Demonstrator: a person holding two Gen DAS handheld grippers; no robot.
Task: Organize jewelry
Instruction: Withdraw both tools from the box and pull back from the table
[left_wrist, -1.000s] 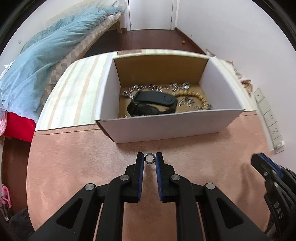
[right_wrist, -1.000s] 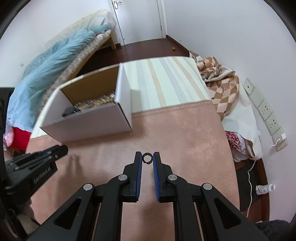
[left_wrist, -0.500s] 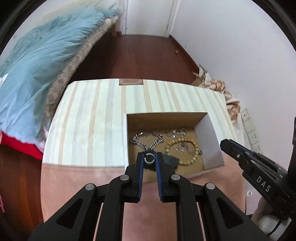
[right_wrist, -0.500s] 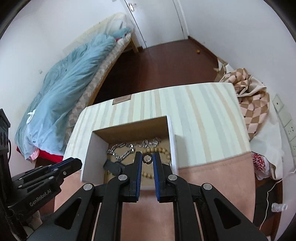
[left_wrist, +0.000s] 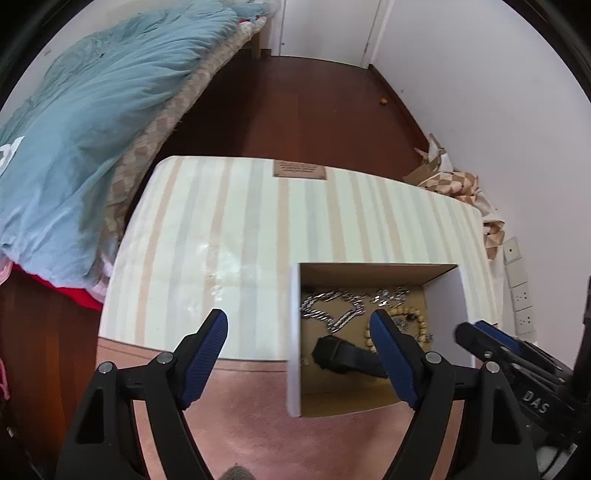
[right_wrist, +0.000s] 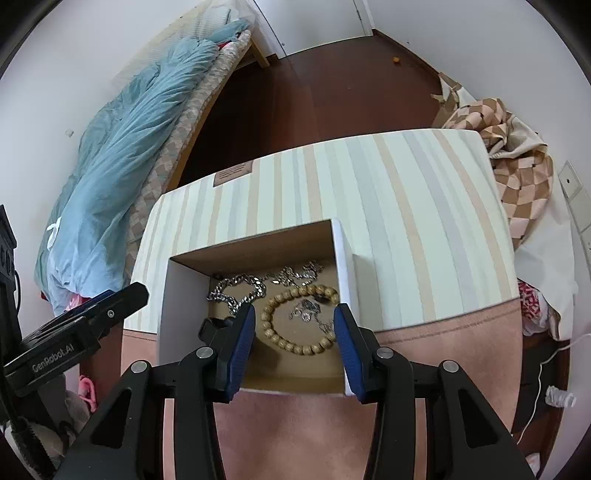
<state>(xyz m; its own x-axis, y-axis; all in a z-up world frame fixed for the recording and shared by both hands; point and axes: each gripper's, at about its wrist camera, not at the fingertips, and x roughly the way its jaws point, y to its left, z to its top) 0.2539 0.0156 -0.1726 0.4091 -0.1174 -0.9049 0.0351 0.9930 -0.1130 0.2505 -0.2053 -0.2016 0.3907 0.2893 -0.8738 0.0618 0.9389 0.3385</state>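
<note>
A white cardboard box (right_wrist: 164, 295) with a brown inside sits on the table. It holds a silver chain (right_wrist: 240, 286), a wooden bead bracelet (right_wrist: 291, 343), small silver pieces (right_wrist: 306, 312) and a black watch (left_wrist: 343, 356). My right gripper (right_wrist: 293, 332) is open and empty, high above the box. My left gripper (left_wrist: 299, 341) is open and empty, above the box's left wall (left_wrist: 293, 332). The box's bare far wall shows in the left wrist view (left_wrist: 369, 273). The rings I held earlier cannot be picked out among the jewelry.
The table has a striped cloth (right_wrist: 388, 192) at the back and a pink mat (right_wrist: 295, 435) in front. A bed with a blue duvet (left_wrist: 74, 122) lies to the left. A checked cloth (right_wrist: 517, 162) and wall sockets (left_wrist: 519, 280) are on the right.
Both grippers rose from the pink mat to above the box, each shut on a small ring. Now both have opened and the rings are gone from the fingers.
</note>
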